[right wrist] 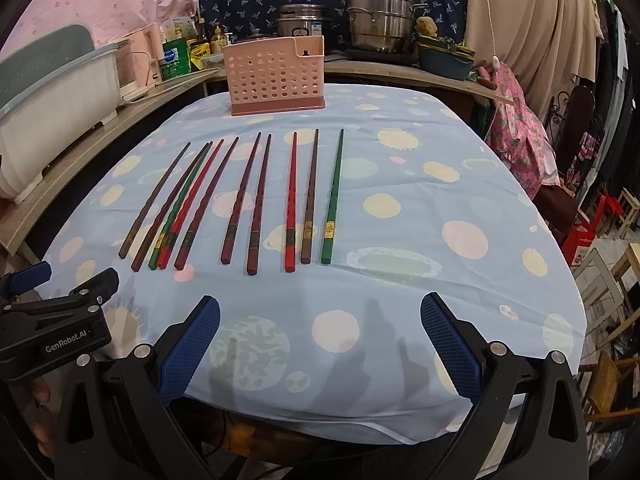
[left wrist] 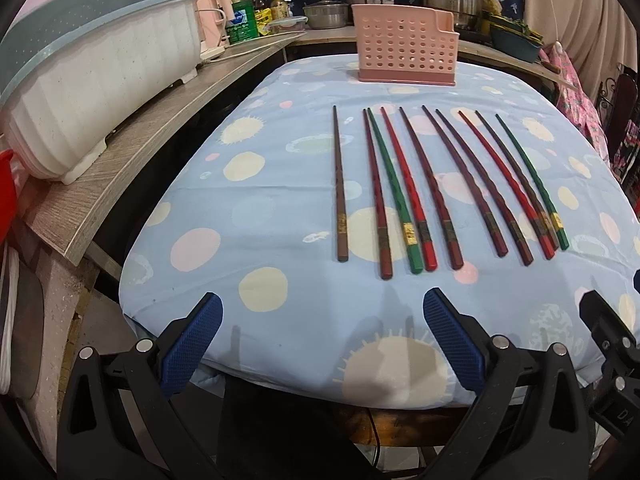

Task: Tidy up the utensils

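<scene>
Ahead, chopsticks (right wrist: 256,204) well beyond spread right gripper (right wrist: 320,320)

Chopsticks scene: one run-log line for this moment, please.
left gripper: open, empty | right gripper: open, empty | chopsticks: all on tablecloth | pink holder: upright beyond them

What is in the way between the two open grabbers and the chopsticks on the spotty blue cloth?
Nothing visible. Only bare cloth lies between the open right gripper and the row of red, green and brown chopsticks. The same holds for the open left gripper. The pink perforated plastic holder stands behind the row.
</scene>
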Tool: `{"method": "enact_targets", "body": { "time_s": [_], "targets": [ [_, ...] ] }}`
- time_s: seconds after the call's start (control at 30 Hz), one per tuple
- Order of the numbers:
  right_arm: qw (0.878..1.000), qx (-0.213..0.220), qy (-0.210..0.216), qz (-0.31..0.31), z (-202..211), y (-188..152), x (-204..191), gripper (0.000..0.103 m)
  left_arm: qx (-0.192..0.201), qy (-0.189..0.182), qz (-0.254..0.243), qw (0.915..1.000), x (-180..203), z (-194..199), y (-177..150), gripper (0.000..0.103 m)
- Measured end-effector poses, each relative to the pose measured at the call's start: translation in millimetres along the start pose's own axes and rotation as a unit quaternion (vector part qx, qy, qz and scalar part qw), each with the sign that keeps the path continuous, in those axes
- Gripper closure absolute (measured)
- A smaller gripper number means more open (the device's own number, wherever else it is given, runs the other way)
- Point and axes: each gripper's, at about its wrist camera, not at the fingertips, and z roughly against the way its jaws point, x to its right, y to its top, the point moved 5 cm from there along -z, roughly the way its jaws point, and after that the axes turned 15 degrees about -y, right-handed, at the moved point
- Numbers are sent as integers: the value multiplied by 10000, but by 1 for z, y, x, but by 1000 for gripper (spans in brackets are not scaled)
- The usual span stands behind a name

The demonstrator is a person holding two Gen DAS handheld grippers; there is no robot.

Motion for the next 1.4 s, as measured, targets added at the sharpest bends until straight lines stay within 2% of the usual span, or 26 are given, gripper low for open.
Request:
{"method": "enact_targets", "body": {
  "time_s": [0.3,0.63,0.73,0.87,1.07,1.27,1.4],
  "targets": [
    [9998,-14,-58,-208,-18,12,13,7,-116,19,346,9993,-28,-22,15,7],
    [9992,79,-105,-380,-40,35,22,7,-111,57,353,9993,-36,-44,30,7],
    [9990,87,-121,-417,-46,40,24,8,-122,-2,344,9993,-36,-49,32,13],
    [9988,35,-95,-478,-57,48,25,16,-232,-216,435,9986,-37,-55,32,24],
    [9988,-196,42,-440,-75,49,16,40,-239,-397,492,9977,-37,-56,32,44],
    [9986,-398,142,-304,-87,43,5,61,-217,-471,431,9977,-35,-57,33,48],
    [9986,-421,153,-279,-90,42,2,64,-183,-461,406,9979,-35,-57,33,50]
  ]
}}
